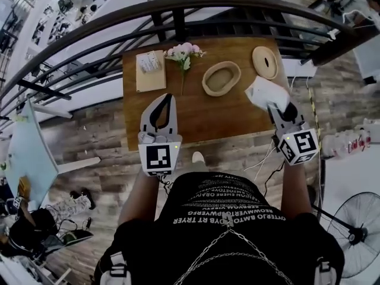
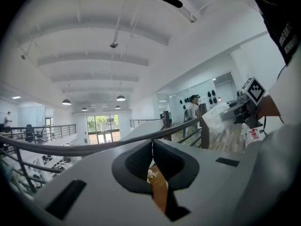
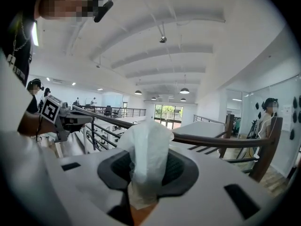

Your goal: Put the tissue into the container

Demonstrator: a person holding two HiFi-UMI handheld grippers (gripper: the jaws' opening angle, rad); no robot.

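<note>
The right gripper (image 1: 275, 108) is pinching the white tissue (image 1: 263, 92); in the right gripper view its dark pads are clamped on the lower part of the sheet (image 3: 146, 147), which stands up crumpled between them and flops over at the top. In the head view the tissue sits at the right edge of the wooden table (image 1: 196, 120), just to the right of the oval wooden container (image 1: 237, 71) and apart from it; the container's hollow is bare. Beyond the tissue, near the table's far right corner, lies a round wooden lid (image 1: 265, 62).

The left gripper (image 1: 171, 97) is over the middle of the table, nearer the person, with its jaws pressed together at the tips and nothing between them; its own view shows the two dark pads meeting (image 2: 152, 145) with only a sliver of the tabletop showing below them. The same view catches the right gripper off to the right with the tissue (image 2: 217, 117) in its grasp; the right gripper view in turn shows the left gripper (image 3: 89, 119) at its left.

On the far left part of the table rests a tan tissue box (image 1: 151, 75) with white paper at its top; beside it lies a sprig of pink flowers (image 1: 184, 52), between the box and the container. A dark curved railing (image 1: 196, 6) runs behind the table – and a standing fan (image 1: 362, 233) shows at the lower right.
</note>
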